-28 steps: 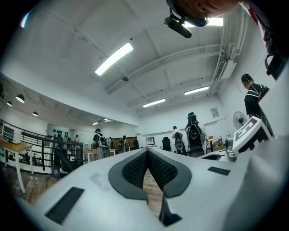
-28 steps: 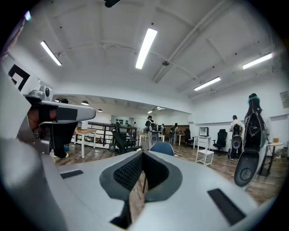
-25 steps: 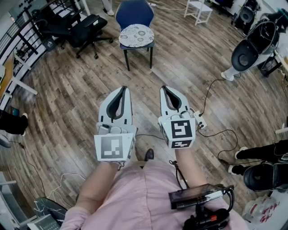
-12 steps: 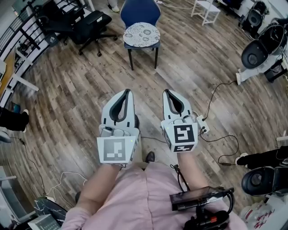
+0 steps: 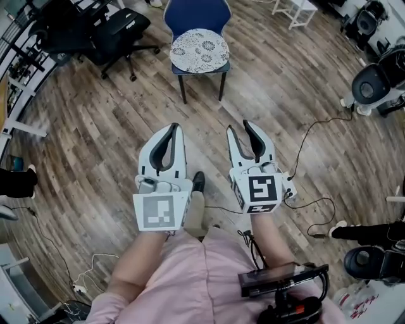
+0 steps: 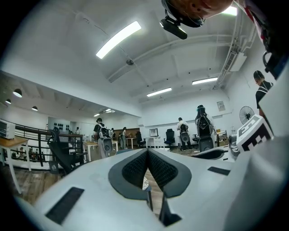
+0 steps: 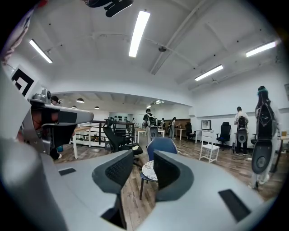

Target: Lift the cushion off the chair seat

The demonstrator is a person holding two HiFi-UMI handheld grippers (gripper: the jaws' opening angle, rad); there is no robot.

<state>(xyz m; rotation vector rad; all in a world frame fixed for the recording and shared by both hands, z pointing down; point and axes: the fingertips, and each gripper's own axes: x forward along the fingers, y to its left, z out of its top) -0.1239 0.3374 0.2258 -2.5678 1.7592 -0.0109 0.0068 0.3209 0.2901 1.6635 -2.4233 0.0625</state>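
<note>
A round white cushion with a grey floral pattern lies on the seat of a blue chair across the wooden floor, well ahead of both grippers. My left gripper is shut and empty, held at waist height. My right gripper is open beside it, with nothing between its fingers. In the right gripper view the cushion and the blue chair back show through the gap of that gripper. In the left gripper view the pads of the left gripper meet, and only a sliver of cushion shows below.
A black office chair stands left of the blue chair. A white stool is at the back right. Cables and a power strip lie on the floor to the right, near white and black equipment. Someone's shoe is at far left.
The right gripper's jaws have opened; the left gripper stays shut. The person has stepped forward, with one shoe now showing between the grippers.
</note>
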